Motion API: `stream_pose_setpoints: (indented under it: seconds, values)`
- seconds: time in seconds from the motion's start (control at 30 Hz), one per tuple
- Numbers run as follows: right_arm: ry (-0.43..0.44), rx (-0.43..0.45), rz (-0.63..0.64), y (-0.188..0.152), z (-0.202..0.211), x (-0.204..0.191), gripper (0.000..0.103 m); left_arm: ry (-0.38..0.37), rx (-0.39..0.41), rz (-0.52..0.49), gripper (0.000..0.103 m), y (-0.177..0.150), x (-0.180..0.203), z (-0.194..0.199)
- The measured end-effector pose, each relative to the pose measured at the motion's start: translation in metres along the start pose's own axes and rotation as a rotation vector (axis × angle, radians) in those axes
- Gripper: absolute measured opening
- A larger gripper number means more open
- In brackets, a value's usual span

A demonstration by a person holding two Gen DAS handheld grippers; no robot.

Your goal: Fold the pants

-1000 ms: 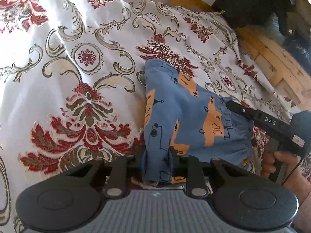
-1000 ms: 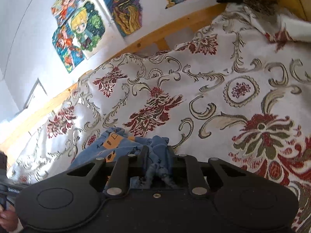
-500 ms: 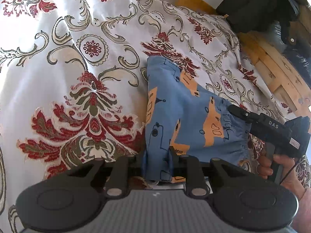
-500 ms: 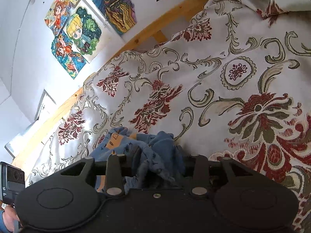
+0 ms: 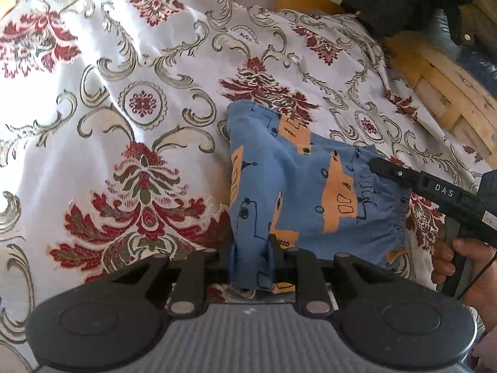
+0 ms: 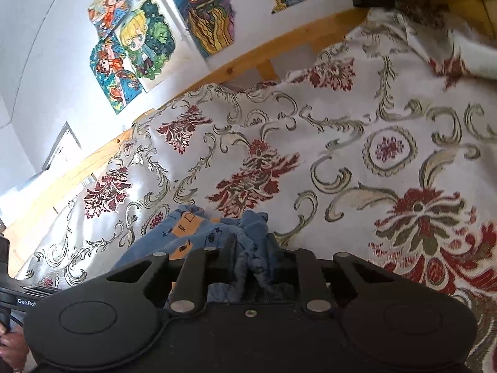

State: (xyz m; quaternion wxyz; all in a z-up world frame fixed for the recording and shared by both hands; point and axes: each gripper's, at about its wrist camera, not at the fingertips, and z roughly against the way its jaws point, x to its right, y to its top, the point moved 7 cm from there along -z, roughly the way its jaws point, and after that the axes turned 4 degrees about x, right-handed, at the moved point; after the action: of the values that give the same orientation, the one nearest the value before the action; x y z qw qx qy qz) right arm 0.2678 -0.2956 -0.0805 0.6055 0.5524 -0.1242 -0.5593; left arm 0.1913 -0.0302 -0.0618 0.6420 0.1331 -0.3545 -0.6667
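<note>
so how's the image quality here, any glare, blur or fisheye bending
Left wrist view: bright sheen washes out the bedspread at upper left, the pants stay sharp, and the wooden frame bows with the fisheye. Right wrist view: the bedspread's right edge is smeared, and the wall posters lean and curve.

1 pair of blue pants, pinched in the jaws of 2 grippers: left gripper & right gripper. 1 flowery bedcover under them. About 5 bright pics on the wall past the right jaws.
</note>
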Motion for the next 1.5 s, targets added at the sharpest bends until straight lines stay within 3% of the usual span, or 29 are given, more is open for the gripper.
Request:
stream_pose_setpoints:
  seconds: [0.27, 0.53, 0.9, 1.07, 1.2, 1.33, 1.43, 1.5]
  values:
    - [-0.021, 0.048, 0.065, 0.012, 0.027, -0.013, 0.019, -0.025, 0.041, -0.020, 0.020, 0.002, 0.017, 0.021]
    - [-0.071, 0.099, 0.144, 0.037, 0.024, -0.016, 0.019, -0.051, 0.073, -0.064, 0.020, 0.019, 0.027, 0.012]
    - [-0.039, 0.081, 0.247, 0.117, -0.051, 0.007, 0.019, -0.088, 0.150, -0.029, 0.020, 0.097, 0.006, -0.045]
    - [-0.063, -0.035, 0.227, 0.097, -0.106, 0.036, 0.020, -0.076, 0.061, 0.029, 0.021, 0.094, -0.021, -0.087]
    - [-0.096, -0.067, 0.173, 0.068, -0.124, 0.060, 0.027, -0.089, 0.051, 0.043, 0.032, 0.080, -0.037, -0.102]
    - [-0.097, -0.031, 0.154, 0.068, -0.120, 0.062, 0.037, -0.082, 0.051, 0.012, 0.036, 0.081, -0.036, -0.103]
    - [-0.121, 0.003, 0.169, 0.073, -0.109, 0.056, 0.045, -0.063, 0.056, 0.027, 0.049, 0.083, -0.036, -0.100]
    - [-0.138, 0.033, 0.182, 0.077, -0.096, 0.048, 0.061, -0.043, 0.065, 0.042, 0.058, 0.083, -0.036, -0.093]
